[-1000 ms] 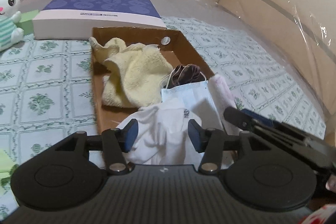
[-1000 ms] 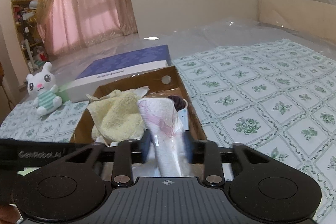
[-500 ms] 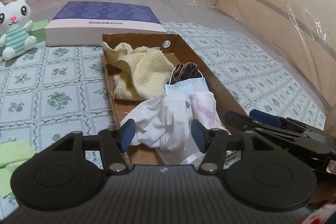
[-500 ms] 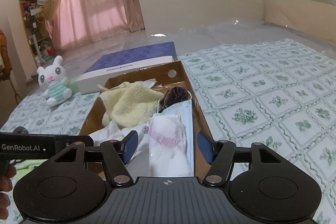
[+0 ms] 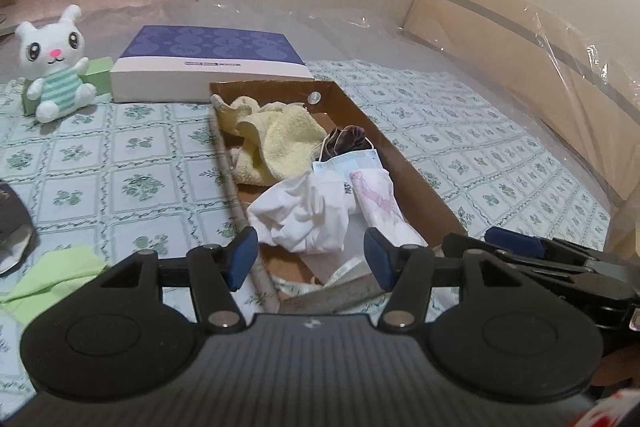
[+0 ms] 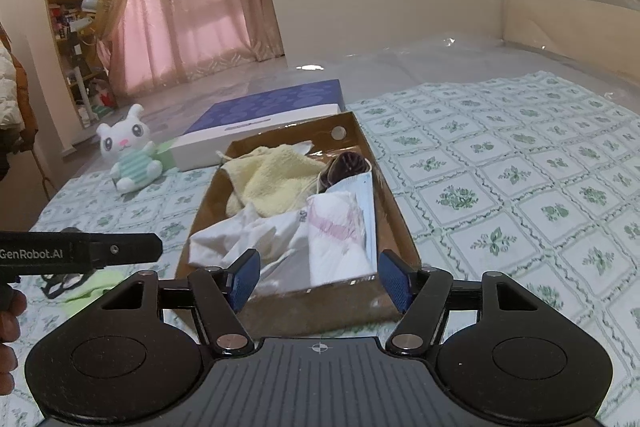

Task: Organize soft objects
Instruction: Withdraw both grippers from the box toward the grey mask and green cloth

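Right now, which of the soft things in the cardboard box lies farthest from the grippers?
The yellow towel, bunched at the box's far end; the white cloth and pink-printed pack lie nearer.

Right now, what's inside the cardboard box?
The box holds a yellow towel, a white cloth, a pink-printed white pack, a blue face mask and something dark brown. Whatever lies under them is covered.

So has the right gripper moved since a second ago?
Yes. The right gripper has backed away from the cardboard box: it stood over the pink-and-white cloth inside, and now its opening jaws, nothing between them, frame the near wall.
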`<state>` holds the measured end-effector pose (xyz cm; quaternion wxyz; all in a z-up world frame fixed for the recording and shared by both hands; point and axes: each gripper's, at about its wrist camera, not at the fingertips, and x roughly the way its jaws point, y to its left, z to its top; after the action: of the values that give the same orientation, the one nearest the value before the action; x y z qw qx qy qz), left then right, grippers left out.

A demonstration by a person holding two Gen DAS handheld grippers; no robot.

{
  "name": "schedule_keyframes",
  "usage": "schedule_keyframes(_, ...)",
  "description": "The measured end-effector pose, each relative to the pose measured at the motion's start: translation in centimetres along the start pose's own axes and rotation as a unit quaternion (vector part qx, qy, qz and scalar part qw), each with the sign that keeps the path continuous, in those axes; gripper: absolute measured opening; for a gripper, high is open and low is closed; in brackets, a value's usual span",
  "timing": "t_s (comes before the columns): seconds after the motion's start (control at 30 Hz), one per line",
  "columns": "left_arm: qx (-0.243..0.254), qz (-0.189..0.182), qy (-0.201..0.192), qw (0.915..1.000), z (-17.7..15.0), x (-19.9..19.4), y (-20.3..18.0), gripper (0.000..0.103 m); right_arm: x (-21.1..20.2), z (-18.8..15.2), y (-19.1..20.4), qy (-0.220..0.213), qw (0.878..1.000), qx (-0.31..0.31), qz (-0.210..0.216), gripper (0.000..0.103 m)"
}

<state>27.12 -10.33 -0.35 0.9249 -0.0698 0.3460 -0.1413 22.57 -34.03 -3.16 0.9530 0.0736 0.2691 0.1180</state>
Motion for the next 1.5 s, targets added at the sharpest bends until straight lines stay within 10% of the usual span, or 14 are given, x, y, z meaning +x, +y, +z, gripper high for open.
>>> schedule_keyframes(0.8, -0.023, 0.052, -0.009, 0.9983, -6.2, -11.0, 5.0, 0.057, -5.2, -3.8, 6.1, 0.024, 0.999, -0.006, 0.043, 0.067)
schedule_keyframes(1.5, -0.052, 0.110, 0.026, 0.9923, -11.0, -13.2, 10.0, 0.058, -3.1, -8.1, 11.5, 0.094, 0.989, -0.046, 0.101, 0.067)
